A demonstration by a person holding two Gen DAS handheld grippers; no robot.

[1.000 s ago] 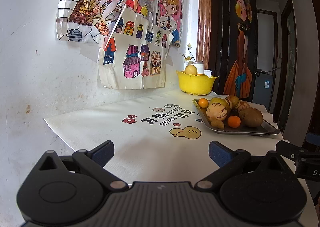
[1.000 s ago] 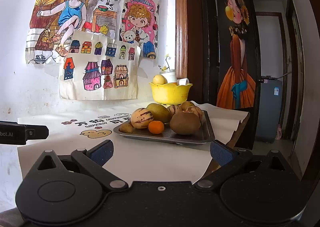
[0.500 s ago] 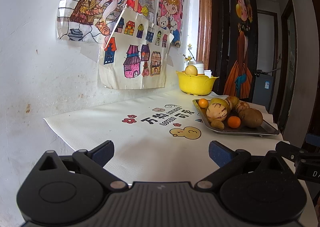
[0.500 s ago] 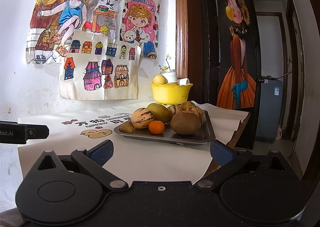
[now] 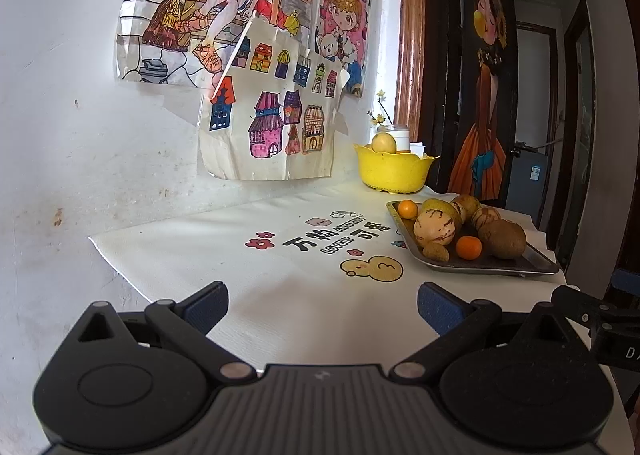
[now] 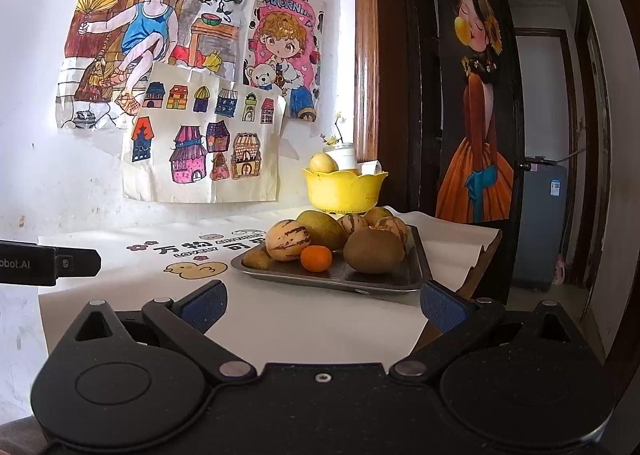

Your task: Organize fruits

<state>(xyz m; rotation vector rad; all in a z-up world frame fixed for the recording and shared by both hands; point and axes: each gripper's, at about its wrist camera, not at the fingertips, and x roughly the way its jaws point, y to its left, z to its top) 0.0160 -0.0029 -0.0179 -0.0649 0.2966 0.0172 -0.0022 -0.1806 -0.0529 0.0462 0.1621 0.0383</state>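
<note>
A metal tray (image 6: 384, 282) on the white table holds several fruits: a striped melon (image 6: 288, 239), a small orange (image 6: 316, 258), a brown kiwi (image 6: 374, 251) and a green mango (image 6: 322, 229). The same tray (image 5: 536, 259) shows at the right in the left wrist view. Behind it a yellow bowl (image 6: 343, 191) holds a pale round fruit (image 6: 323, 163). My right gripper (image 6: 323, 301) is open just short of the tray's near edge. My left gripper (image 5: 322, 303) is open over the tablecloth, left of the tray. Neither holds anything.
A white printed tablecloth (image 5: 248, 267) covers the table against a wall with children's drawings (image 5: 260, 55). A white jar with a flower sprig (image 6: 345, 153) stands behind the bowl. The table's right edge (image 6: 480, 267) drops off beside a dark painted door (image 6: 476, 95).
The right wrist view has edged slightly closer to the tray. The left gripper has barely moved. Both stay open.
</note>
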